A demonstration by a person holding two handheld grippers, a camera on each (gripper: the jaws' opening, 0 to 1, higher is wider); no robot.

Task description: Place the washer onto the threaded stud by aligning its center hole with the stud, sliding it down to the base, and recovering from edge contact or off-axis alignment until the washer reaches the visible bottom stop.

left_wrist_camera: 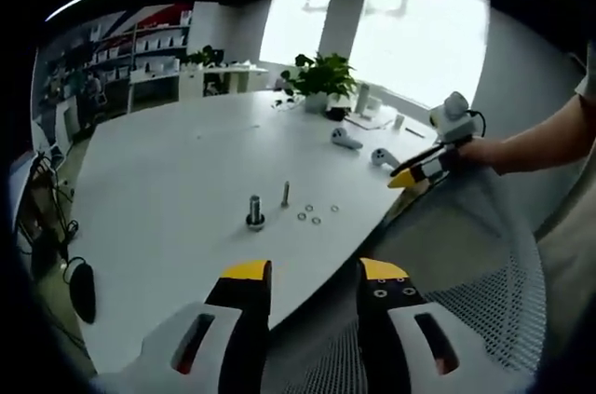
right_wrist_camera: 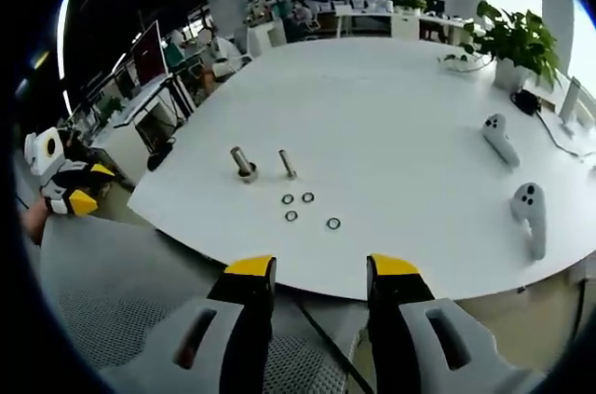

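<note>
Four small washers lie flat on the white table, thin metal rings with dark centre holes, loosely grouped and apart from one another. In the left gripper view they show as tiny rings, too small to tell apart in finish. Just beside them stands a slim threaded stud, upright, grey metal, with no washer visible on it. Next to it stands a thicker bolt, also upright, seated on a wider base; the same pair shows in the left gripper view, stud and bolt.

Farther across the table lie two white handheld controllers, and a potted plant sits near the far edge.

The right gripper hovers off the table's near edge, jaws spread wide and holding nothing. The left gripper likewise hangs short of the table over a mesh chair back, its yellow-tipped jaws wide apart and empty.
</note>
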